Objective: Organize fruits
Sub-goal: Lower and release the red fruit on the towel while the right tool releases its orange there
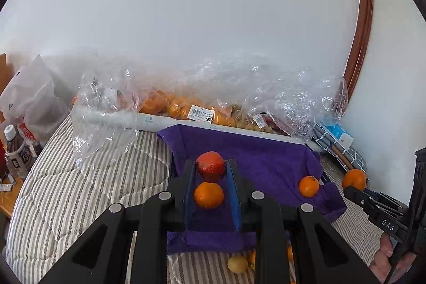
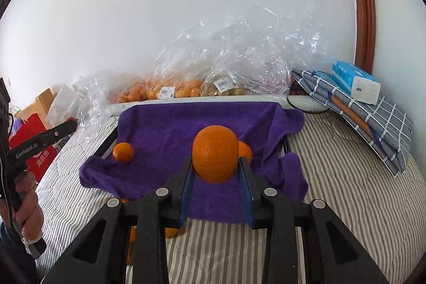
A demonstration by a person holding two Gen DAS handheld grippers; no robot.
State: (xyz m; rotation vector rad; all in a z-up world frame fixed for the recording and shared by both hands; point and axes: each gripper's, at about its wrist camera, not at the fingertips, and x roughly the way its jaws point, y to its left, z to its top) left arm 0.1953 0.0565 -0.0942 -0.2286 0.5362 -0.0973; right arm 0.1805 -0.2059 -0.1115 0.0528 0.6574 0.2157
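My left gripper (image 1: pixel 211 168) is shut on a red apple (image 1: pixel 211 166) and holds it above the purple towel (image 1: pixel 266 159) that lines a tray. An orange (image 1: pixel 208 195) lies on the towel below the apple, and another orange (image 1: pixel 308 186) lies at the towel's right. My right gripper (image 2: pixel 216 164) is shut on a large orange (image 2: pixel 215 156) over the same purple towel (image 2: pixel 173 129). That orange also shows in the left wrist view (image 1: pixel 354 179). A small orange (image 2: pixel 123 152) lies on the towel's left and another (image 2: pixel 245 149) is partly hidden behind the held one.
Clear plastic bags of oranges (image 1: pixel 175 104) and other fruit (image 2: pixel 226 91) line the wall behind the tray. Loose fruit (image 1: pixel 237 264) lies on the striped bedding (image 1: pixel 80 190) near me. Folded checked cloth with a tissue pack (image 2: pixel 355 83) sits at the right; bottles (image 1: pixel 16 151) at the left.
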